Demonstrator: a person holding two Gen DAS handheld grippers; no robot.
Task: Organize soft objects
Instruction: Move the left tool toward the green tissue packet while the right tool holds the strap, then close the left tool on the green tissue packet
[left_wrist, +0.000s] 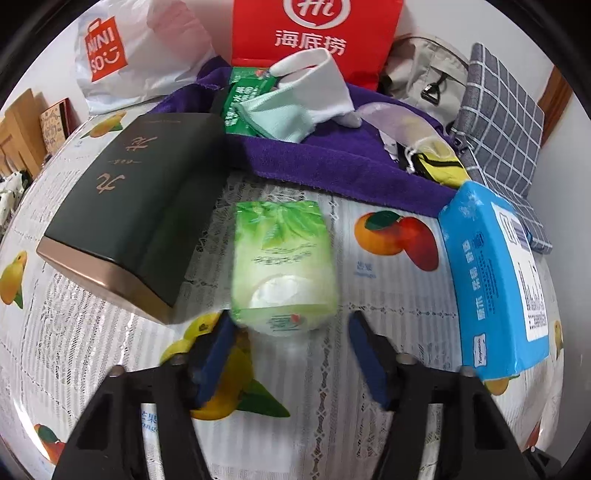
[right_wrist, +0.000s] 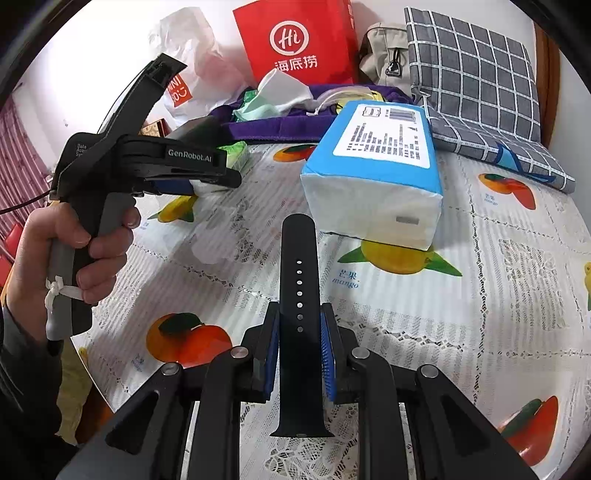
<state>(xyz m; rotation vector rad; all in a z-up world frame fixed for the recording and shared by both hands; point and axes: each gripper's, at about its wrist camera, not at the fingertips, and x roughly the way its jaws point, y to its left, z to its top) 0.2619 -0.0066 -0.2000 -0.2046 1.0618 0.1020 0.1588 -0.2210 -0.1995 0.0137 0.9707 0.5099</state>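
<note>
Two claws over the fruit-print worktop (right_wrist: 406, 325). Right claw (right_wrist: 300, 350): nearly closed, pads clamping one black watch strap (right_wrist: 298, 266) upright. Left claw (left_wrist: 291, 325): partly open around one green tissue pack (left_wrist: 282, 258); contact unclear. Beyond: one blue tissue pack (left_wrist: 491, 273), one dark box (left_wrist: 140, 206), one purple towel (left_wrist: 332, 162), one red bag (left_wrist: 314, 33).

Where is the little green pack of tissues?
In the left wrist view the green tissue pack lies on the fruit-print tablecloth, between the dark box on its left and the blue tissue pack on its right.
</note>
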